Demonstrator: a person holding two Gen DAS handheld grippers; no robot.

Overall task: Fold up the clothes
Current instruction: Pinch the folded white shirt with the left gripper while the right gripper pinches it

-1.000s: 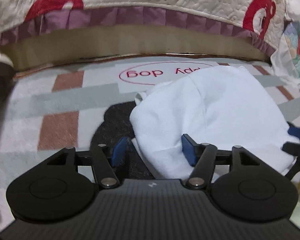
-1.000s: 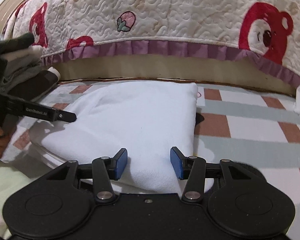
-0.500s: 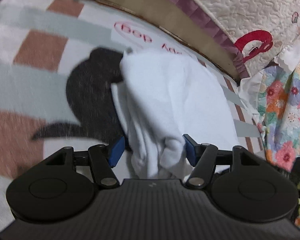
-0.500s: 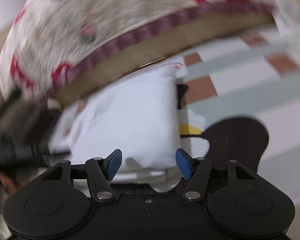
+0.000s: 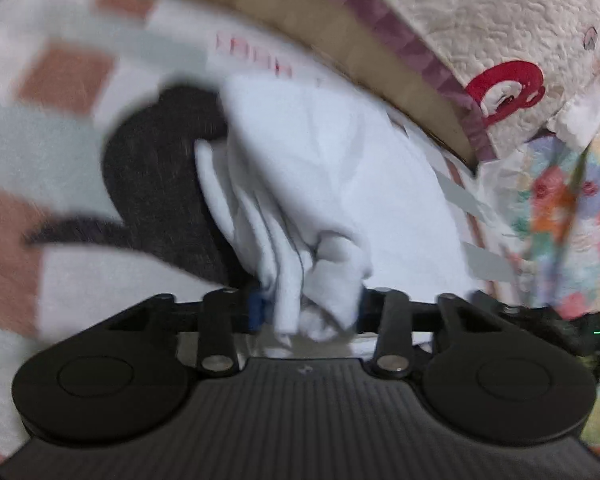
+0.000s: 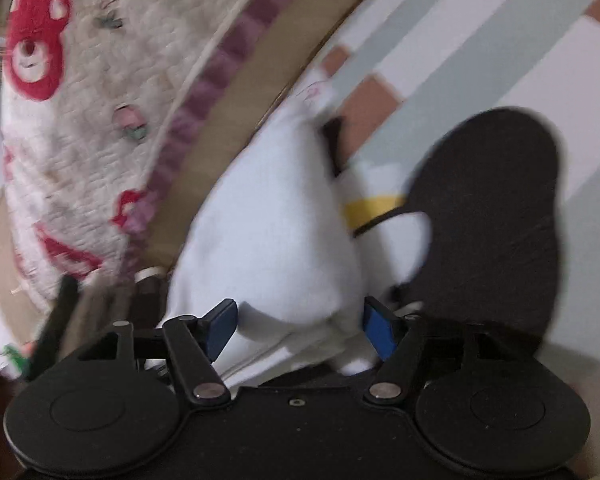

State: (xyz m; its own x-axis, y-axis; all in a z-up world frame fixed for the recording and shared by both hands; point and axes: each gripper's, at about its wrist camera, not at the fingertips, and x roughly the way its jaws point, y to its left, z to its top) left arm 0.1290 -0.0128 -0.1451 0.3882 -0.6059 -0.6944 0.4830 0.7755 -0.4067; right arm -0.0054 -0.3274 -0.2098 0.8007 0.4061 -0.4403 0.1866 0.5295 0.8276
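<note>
A folded white garment (image 5: 324, 184) lies on the checked rug, over a dark penguin print. My left gripper (image 5: 308, 312) has its blue pads closed in on the bunched near edge of the garment. In the right wrist view the same white garment (image 6: 268, 232) bulges between the blue pads of my right gripper (image 6: 300, 324), which stand wide apart around its near edge without clamping it. Both views are tilted and motion-blurred.
A quilted bedspread with red bears and a purple ruffle (image 5: 500, 40) hangs over a tan bed base (image 6: 236, 128) behind the garment. The checked rug (image 6: 480, 32) has a black penguin print (image 6: 488, 216). Floral fabric (image 5: 560, 200) lies at the right.
Both grippers have tilted and pushed onto the garment's near edge. The left pads have closed from wide open onto bunched cloth. The garment's edge has crumpled and lifted.
</note>
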